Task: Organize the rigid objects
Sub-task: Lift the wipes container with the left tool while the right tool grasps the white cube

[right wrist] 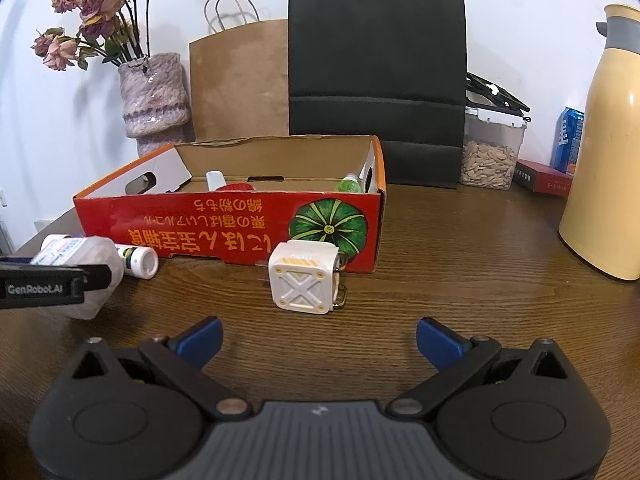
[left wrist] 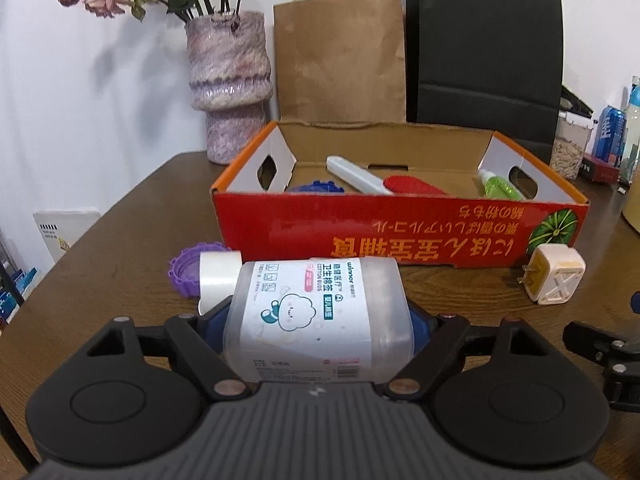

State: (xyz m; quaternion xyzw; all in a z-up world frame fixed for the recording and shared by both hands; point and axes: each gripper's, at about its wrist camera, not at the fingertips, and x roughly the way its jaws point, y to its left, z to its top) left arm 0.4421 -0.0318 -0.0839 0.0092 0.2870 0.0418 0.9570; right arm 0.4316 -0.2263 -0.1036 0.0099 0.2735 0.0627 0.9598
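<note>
The red cardboard box [left wrist: 400,232] is sitting open at mid-frame of the left wrist view, on the brown wooden table [left wrist: 120,248], and is holding a white tube [left wrist: 352,174], a red brush-like item [left wrist: 416,187], a blue toothed disc [left wrist: 316,188] and a green bottle [left wrist: 498,186] at its right end. Behind it, in the upper half of the frame, a black paper bag [left wrist: 484,52], a brown paper bag [left wrist: 340,60] and a mottled purple vase [left wrist: 228,84] with dried roses are standing against the white wall.

The cotton bud jar [left wrist: 316,316], clear plastic with a white label, is lying on its side at lower centre. The left gripper [left wrist: 316,320] is clamping it across the body, both blue pads pressing on its sides. At the jar's upper left, a tape roll [left wrist: 218,280] is leaning in front of a purple toothed ring [left wrist: 192,264].

In the right wrist view, the right gripper [right wrist: 318,338] is standing wide with nothing between its blue fingers [right wrist: 204,338]. The white plug adapter [right wrist: 304,278] is resting just beyond it at mid-frame, close to the box front. A small white pill bottle [right wrist: 138,262] is lying left of it.
</note>
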